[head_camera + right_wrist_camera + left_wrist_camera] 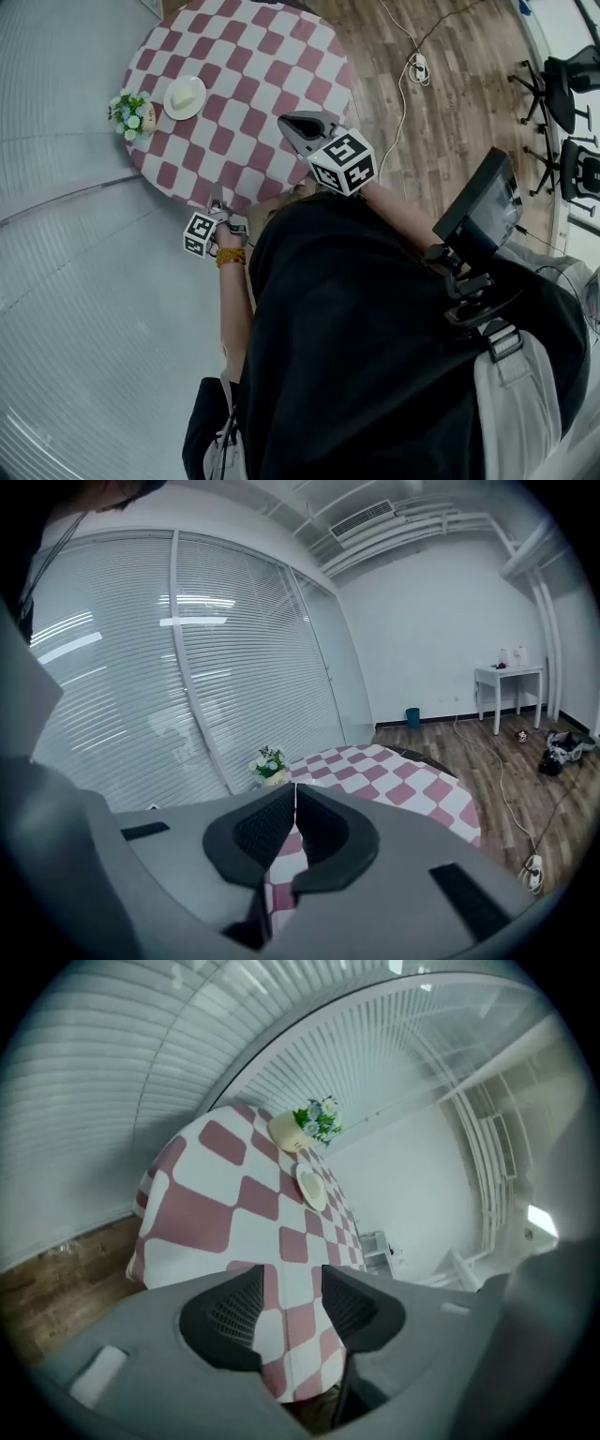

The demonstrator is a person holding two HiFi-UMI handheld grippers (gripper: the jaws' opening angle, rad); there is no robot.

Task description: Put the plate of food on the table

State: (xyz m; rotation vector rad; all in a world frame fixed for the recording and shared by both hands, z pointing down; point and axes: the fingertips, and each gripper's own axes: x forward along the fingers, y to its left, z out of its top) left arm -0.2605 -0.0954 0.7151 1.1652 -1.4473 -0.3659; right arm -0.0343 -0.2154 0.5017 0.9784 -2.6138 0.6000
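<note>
the plate (185,97) is round and lies flat on the table (272,56), in the upper left of the head view, so it has no long axis to name. on it sits a pale lump of food (187,95); what kind cannot be told. just beside the plate, at the table's left edge, stands a pot of flowers (133,114). a red and white checked cloth (234,141) covers the table.

the left gripper (292,1279) is at the table's lower edge, its jaws released, with only cloth showing between them; the plate (312,1186) lies well beyond them, up the frame. the right gripper (294,794) has its jaws clenched on nothing, over the near side of the table, well apart from the plate.
</note>
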